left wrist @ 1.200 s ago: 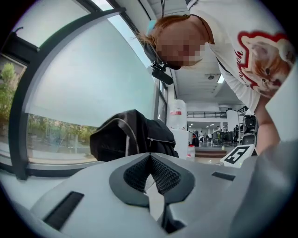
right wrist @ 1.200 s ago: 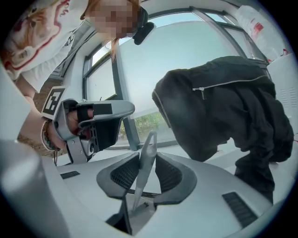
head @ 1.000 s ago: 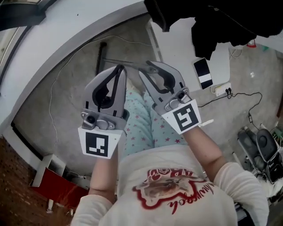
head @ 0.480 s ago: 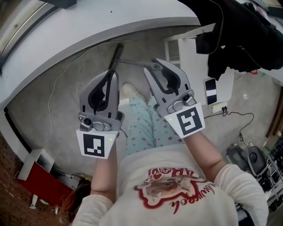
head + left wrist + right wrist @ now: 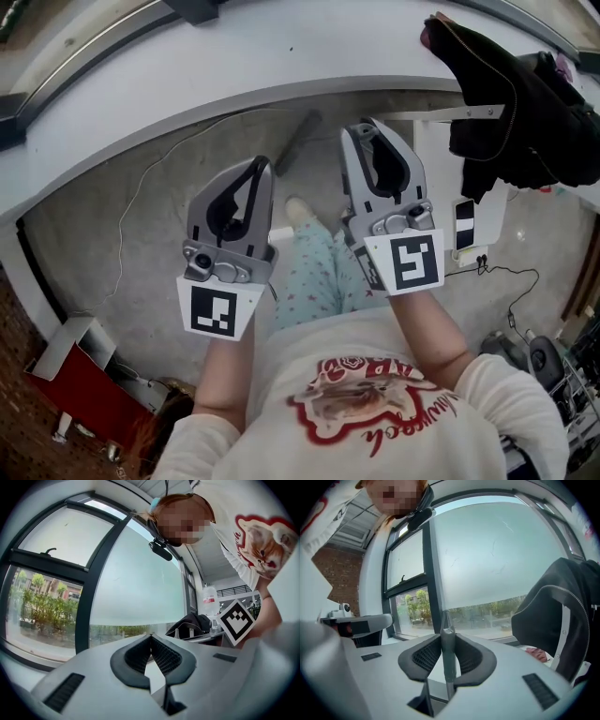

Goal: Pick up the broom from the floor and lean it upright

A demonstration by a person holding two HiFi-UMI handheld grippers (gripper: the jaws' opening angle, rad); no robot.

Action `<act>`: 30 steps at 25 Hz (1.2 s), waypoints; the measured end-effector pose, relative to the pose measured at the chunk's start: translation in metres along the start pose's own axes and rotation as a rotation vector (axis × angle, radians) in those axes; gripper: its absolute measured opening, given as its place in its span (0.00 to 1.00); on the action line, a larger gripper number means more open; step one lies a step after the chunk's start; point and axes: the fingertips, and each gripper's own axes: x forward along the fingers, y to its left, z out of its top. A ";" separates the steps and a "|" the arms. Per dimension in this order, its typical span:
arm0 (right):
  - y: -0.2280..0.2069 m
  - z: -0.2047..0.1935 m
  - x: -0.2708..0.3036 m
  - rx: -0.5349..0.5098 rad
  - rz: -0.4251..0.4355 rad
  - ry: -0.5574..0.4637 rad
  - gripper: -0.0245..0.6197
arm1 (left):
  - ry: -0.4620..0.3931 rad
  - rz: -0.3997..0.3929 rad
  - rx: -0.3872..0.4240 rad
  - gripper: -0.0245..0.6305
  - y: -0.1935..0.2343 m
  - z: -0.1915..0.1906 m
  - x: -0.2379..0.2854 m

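1. Black jacket (image 5: 514, 105): hanging at the upper right, its zip showing.
2. White window ledge (image 5: 234, 75): curving across the top of the head view.
3. Thin white cable (image 5: 119, 253): trailing over the grey floor (image 5: 84, 234) below the ledge.
4. Red box (image 5: 75, 389): lying at the lower left.
5. Black-and-white card (image 5: 465, 225): sitting beneath the jacket.
6. Black cord (image 5: 511, 275): snaking across the floor, right side.
7. Dark window frame (image 5: 84, 611): standing before green trees (image 5: 40, 604) outside.

left hand-held gripper (image 5: 261, 167): grey, black-white marker | shirt (image 5: 370, 408): white, red cat print
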 end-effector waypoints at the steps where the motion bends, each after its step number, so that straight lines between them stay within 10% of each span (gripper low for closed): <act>1: 0.001 0.003 0.004 -0.004 -0.012 -0.003 0.20 | -0.005 -0.008 0.003 0.07 0.003 0.003 -0.001; 13: -0.033 0.033 0.061 0.109 -0.217 -0.046 0.20 | -0.027 -0.004 0.003 0.07 0.043 0.017 0.013; 22: -0.037 0.032 0.108 0.127 -0.208 -0.006 0.21 | -0.028 0.002 0.039 0.07 0.088 0.038 0.045; 30: -0.036 0.040 0.129 0.173 -0.423 -0.054 0.21 | -0.037 -0.194 0.003 0.07 0.136 0.044 0.071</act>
